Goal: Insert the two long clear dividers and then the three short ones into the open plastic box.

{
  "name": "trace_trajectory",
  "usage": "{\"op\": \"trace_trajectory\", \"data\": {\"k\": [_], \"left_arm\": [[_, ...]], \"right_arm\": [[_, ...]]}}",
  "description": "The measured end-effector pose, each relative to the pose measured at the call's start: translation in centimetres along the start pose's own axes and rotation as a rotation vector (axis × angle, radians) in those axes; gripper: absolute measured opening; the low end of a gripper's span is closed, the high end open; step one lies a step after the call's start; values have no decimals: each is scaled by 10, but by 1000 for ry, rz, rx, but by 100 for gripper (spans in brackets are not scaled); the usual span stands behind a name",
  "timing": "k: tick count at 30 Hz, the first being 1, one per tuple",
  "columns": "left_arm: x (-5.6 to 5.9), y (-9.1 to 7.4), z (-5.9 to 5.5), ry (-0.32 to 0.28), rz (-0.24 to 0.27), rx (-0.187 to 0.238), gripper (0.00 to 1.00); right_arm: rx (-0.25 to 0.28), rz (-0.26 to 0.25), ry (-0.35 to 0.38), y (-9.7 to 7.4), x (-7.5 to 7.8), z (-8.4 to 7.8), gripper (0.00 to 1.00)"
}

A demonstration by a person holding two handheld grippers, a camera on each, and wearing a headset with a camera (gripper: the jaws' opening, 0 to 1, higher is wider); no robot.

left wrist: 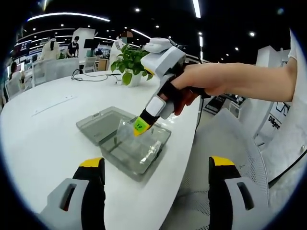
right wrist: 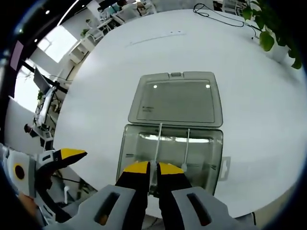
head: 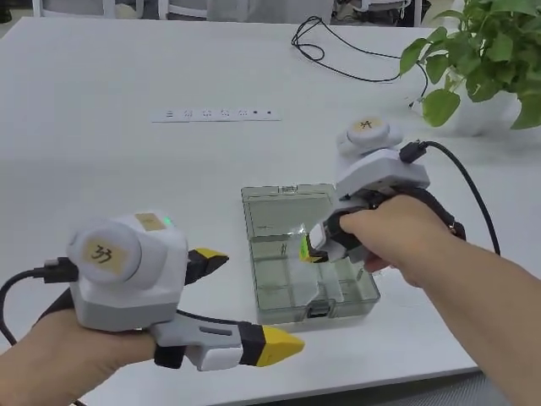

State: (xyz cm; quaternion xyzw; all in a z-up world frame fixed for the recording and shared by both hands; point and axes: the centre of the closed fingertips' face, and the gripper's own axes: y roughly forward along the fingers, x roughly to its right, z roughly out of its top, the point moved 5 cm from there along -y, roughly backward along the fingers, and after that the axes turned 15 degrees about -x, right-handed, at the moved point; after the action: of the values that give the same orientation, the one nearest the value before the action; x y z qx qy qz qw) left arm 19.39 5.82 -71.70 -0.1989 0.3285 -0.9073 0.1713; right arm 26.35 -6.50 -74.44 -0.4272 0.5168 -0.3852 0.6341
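While my left gripper (head: 260, 300) hangs open beside the box (head: 283, 207), my right gripper (right wrist: 153, 167) pinches one long divider (right wrist: 157, 141) inside, beside the other divider (right wrist: 187, 141); short ones apparently remain.

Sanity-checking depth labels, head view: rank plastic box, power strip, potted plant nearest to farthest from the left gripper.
From the left gripper:
1. plastic box, right beside its open jaws.
2. power strip, mid-table, farther back.
3. potted plant, far right corner of the table.
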Motion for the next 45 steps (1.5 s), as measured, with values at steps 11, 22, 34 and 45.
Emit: {"op": "trace_trajectory", "data": {"k": [11, 22, 34, 45], "left_arm": [[1, 3, 1, -4, -6, -1, 91], [2, 4, -1, -11, -8, -2, 91], [0, 4, -3, -15, -7, -4, 91], [-1, 5, -3, -16, -10, -4, 91]], "right_arm": [[2, -8, -24, 0, -1, 3, 7], [-1, -20, -35, 1, 1, 2, 7], [-12, -27, -57, 4, -2, 3, 7], [-16, -50, -86, 4, -2, 4, 7]]}}
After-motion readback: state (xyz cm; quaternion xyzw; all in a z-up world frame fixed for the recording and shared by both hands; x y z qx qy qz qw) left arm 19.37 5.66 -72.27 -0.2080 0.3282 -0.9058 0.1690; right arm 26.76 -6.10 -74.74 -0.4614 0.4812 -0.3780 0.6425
